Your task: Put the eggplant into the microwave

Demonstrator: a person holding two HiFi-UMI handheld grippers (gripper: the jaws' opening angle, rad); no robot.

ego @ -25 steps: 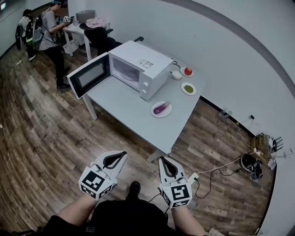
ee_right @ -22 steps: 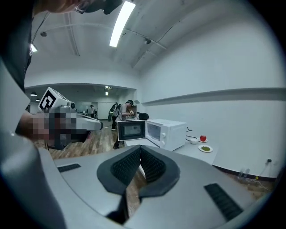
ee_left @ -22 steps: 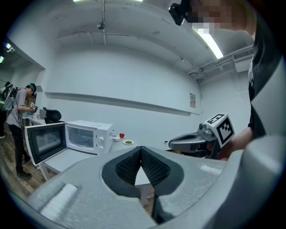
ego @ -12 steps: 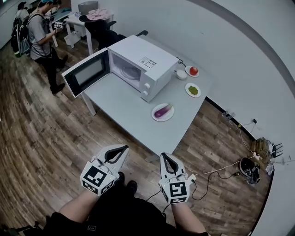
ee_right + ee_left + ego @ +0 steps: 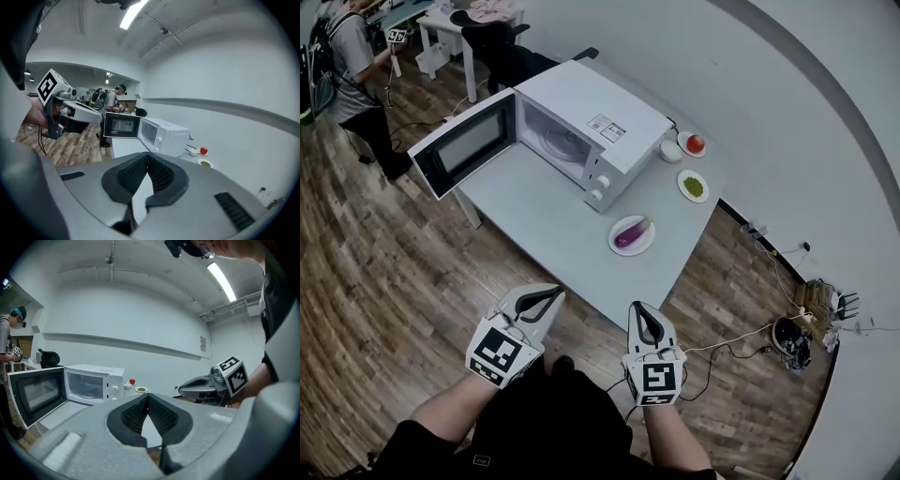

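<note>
A purple eggplant (image 5: 631, 232) lies on a white plate (image 5: 620, 247) near the front right edge of the grey table (image 5: 546, 208). To its left stands the white microwave (image 5: 592, 128) with its door (image 5: 460, 155) swung wide open; a glass turntable shows inside. Both grippers hover over the wooden floor short of the table, pointing at it. My left gripper (image 5: 556, 293) and my right gripper (image 5: 637, 307) are shut and hold nothing. From the left gripper view the microwave (image 5: 94, 384) sits left of the jaws (image 5: 147, 396), and the eggplant is hidden. The right gripper (image 5: 146, 155) faces the microwave (image 5: 165, 134).
Behind the microwave sit a white bowl (image 5: 671, 150), a tomato on a plate (image 5: 695, 143) and a plate of green food (image 5: 693, 186). A person (image 5: 349, 58) stands at far left by another desk. Cables and a power strip (image 5: 787, 336) lie on the floor at right.
Both grippers have moved forward toward the table, which now sits closer to them in the head view. Both jaws stayed shut. The person at the back has slid toward the left edge.
</note>
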